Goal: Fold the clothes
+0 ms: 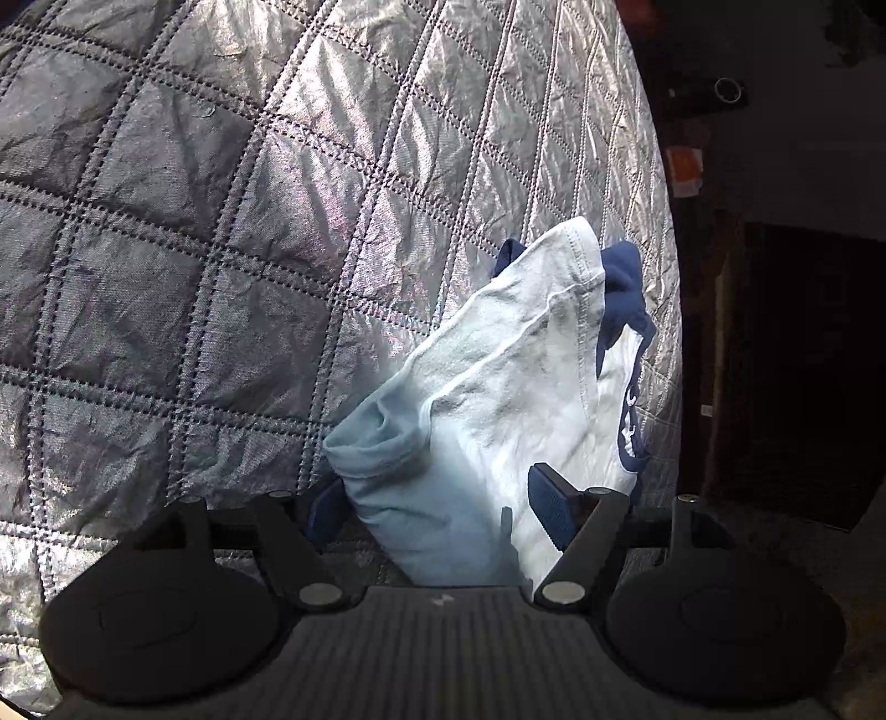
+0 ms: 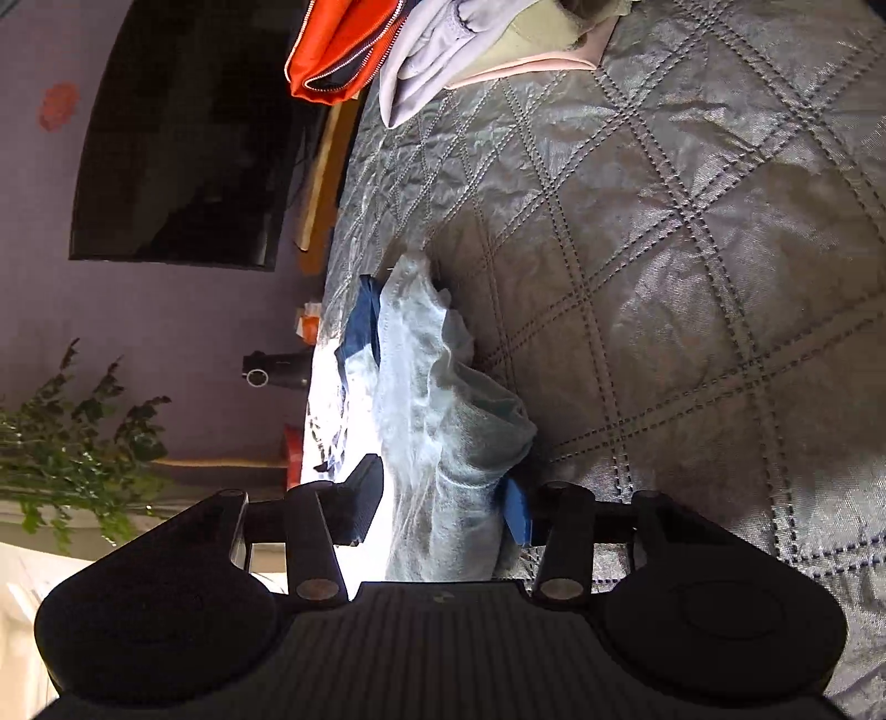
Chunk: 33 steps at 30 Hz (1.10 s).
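Both tools are pinching the same garment. Left tool [image 1: 437,509] has its blue pads pressed into a bunched end of the pale blue shirt [image 1: 487,387], and right tool [image 2: 443,507] is clamped on a gathered wad of that shirt [image 2: 437,399] too.

The shirt sits by the edge of the bed, on the silver quilted bedspread [image 1: 194,249]. Navy trim [image 1: 620,288] peeks out at its far end. Its long axis runs straight away from each tool, tapering to a far tip.

What could go wrong: each grip looks like a fat bundle of layers, so a hidden layer could slip free and leave the fold lopsided. It's also close to the bed's edge, so a loose end could slide off. The pile of other clothes [image 2: 443,50] lies well apart.
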Each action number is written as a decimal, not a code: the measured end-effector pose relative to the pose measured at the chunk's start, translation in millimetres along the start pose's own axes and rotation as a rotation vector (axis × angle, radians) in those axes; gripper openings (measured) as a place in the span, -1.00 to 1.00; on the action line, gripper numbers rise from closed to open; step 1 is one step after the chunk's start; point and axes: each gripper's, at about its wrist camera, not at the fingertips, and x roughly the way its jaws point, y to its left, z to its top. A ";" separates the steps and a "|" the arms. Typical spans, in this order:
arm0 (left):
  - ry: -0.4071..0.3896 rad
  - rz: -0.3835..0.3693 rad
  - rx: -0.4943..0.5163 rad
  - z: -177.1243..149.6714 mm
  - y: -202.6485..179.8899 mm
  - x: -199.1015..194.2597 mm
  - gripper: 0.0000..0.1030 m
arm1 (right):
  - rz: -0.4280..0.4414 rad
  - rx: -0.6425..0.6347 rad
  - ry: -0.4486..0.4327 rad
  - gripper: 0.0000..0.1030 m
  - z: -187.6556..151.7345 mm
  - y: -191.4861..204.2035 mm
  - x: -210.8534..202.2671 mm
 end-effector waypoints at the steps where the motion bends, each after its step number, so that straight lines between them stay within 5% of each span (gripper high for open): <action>1: -0.002 0.004 -0.003 0.3 0.3 0.1 0.16 | -0.006 0.002 -0.004 -0.16 -0.1 -0.4 0.7; 9: 0.004 0.037 0.026 1.6 4.8 10.2 -0.83 | -0.047 -0.029 -0.011 -0.41 -0.2 4.3 8.3; 14: -0.021 0.024 0.056 -0.5 6.7 12.5 -0.92 | -0.071 -0.034 -0.017 -0.52 1.0 3.5 8.1; 17: -0.050 0.023 0.086 -5.4 6.1 11.0 -0.94 | -0.089 -0.046 -0.022 -0.91 1.2 3.5 6.5; 33: -0.143 0.082 0.082 -29.1 20.7 -29.2 -0.96 | -0.216 -0.071 0.040 -0.92 -19.0 21.8 -25.0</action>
